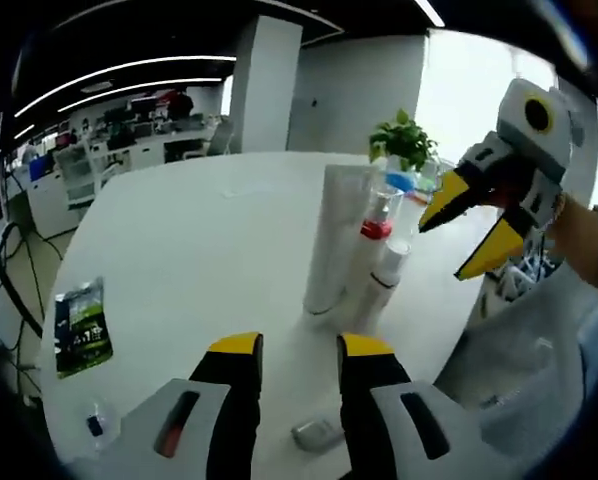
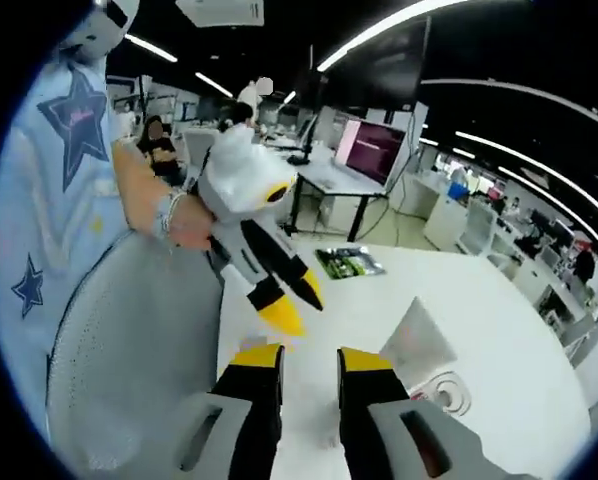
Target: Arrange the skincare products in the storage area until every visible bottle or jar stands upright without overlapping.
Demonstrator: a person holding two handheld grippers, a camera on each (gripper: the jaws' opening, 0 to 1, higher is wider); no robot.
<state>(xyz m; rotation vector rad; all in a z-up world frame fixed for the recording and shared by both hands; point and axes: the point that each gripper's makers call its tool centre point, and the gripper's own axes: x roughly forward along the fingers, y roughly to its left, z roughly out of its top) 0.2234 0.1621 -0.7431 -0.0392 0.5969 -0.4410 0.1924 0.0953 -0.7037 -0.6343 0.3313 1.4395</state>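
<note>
Left tool (image 1: 299, 350) hovering over the white bench (image 1: 199, 230), jaws spread, gripping nothing. Right tool (image 1: 469, 230) hanging off to one side of the bottles, jaws also parted and empty (a hand (image 2: 189, 225) gripping the left one, seen from the right gripper view). Standing upright and clustered near the bench edge: tall white tube (image 1: 334, 240), clear red-capped bottle (image 1: 377, 215), small white spray bottle (image 1: 379, 285). Lying flat well apart: green sachet (image 1: 82, 327). Sitting behind: potted plant (image 1: 404, 140).
</note>
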